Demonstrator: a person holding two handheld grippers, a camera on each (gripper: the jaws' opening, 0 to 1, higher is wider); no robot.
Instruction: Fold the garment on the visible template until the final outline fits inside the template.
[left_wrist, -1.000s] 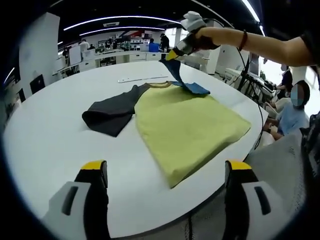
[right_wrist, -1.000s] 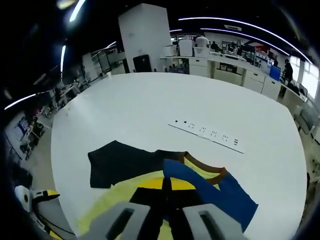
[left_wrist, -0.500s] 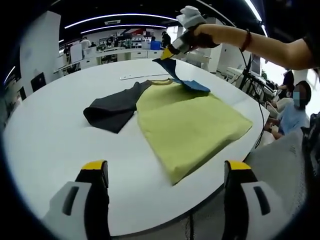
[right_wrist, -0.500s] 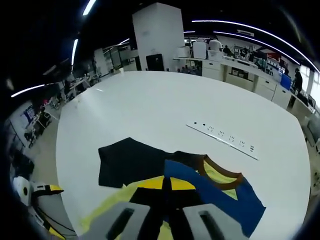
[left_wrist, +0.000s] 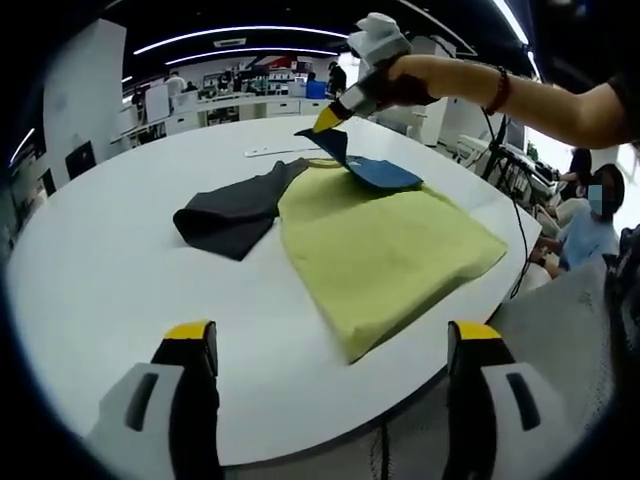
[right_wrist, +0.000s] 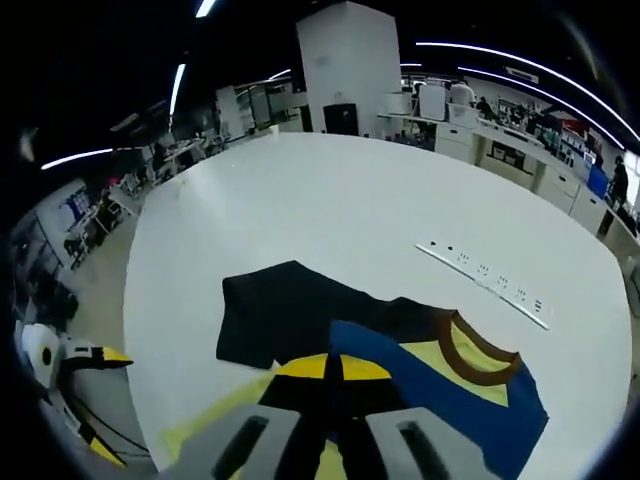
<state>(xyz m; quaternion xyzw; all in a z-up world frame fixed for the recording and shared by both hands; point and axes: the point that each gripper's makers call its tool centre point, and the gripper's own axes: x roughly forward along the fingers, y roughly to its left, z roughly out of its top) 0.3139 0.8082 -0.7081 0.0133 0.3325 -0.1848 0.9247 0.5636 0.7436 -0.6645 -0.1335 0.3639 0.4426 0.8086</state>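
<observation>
Since the earlier frame, the right gripper (left_wrist: 328, 118), clamped on the blue fabric sleeve (left_wrist: 372, 168), has carried it inward over the yellow-green T-shirt (left_wrist: 385, 250) lying on the round white table (left_wrist: 90, 270), narrowing the outline. The left gripper (left_wrist: 330, 345) hovers with jaws apart, empty.

Ahead of the open left gripper (left_wrist: 325, 345), bare round white table (left_wrist: 110, 260) runs unbroken to the near edge of the yellow-green shirt body (left_wrist: 385, 250), and the wide gap between its yellow-tipped jaws holds nothing. Beyond and left lies the dark grey sleeve (left_wrist: 232, 212), flat on the tabletop. The right gripper (right_wrist: 334, 368) is clamped on the lifted blue sleeve (right_wrist: 440, 395), which drapes under its jaws. Past it, open tabletop stretches far ahead; a thin white strip with dark marks (right_wrist: 485, 283) lies to its right, well apart from the brown-trimmed collar (right_wrist: 478, 352).
</observation>
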